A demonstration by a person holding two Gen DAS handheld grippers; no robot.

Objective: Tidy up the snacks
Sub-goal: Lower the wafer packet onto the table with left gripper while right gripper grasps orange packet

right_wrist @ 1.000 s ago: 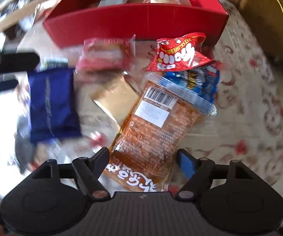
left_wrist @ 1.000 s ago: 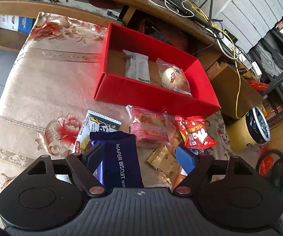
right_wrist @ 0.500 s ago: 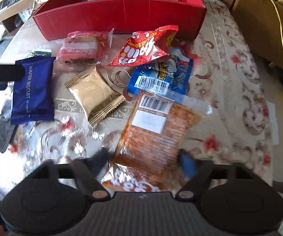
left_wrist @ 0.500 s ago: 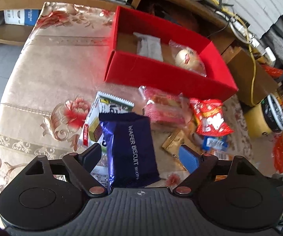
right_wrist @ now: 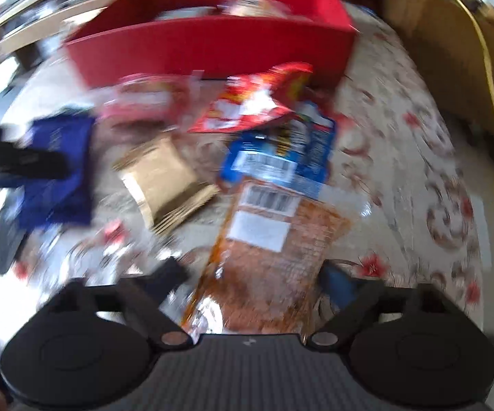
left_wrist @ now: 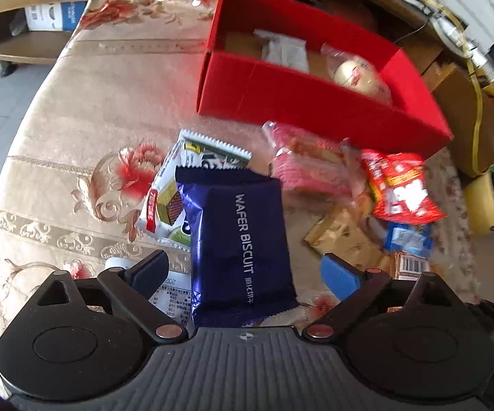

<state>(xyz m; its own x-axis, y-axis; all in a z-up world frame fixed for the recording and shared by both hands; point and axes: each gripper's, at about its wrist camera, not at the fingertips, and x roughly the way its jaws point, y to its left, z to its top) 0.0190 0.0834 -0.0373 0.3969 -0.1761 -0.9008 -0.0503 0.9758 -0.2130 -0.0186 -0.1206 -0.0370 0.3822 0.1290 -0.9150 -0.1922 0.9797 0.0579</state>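
A red box (left_wrist: pixel 315 102) holds a white packet (left_wrist: pixel 286 51) and a round bun in clear wrap (left_wrist: pixel 356 73). In front of it lie loose snacks. My left gripper (left_wrist: pixel 243 269) is open, its jaws on either side of a dark blue wafer biscuit pack (left_wrist: pixel 240 239). A white-green packet (left_wrist: pixel 185 185) lies under it. My right gripper (right_wrist: pixel 253 279) is open around an orange snack bag (right_wrist: pixel 274 257). The right wrist view is blurred and also shows the red box (right_wrist: pixel 212 48), a gold packet (right_wrist: pixel 164 185), a blue packet (right_wrist: pixel 281 150) and a red bag (right_wrist: pixel 257 102).
A pink packet (left_wrist: pixel 308 164), a red bag (left_wrist: pixel 401 188) and a gold packet (left_wrist: pixel 346 239) lie between the box and my left gripper. The floral tablecloth (left_wrist: pixel 92 109) covers the table. Wooden shelves (left_wrist: pixel 24 34) stand behind. A cardboard box (left_wrist: pixel 469 120) sits at the right.
My left gripper has moved so the blue wafer pack sits centred between its jaws. My right gripper is moving over the orange bag; its view has gone blurred.
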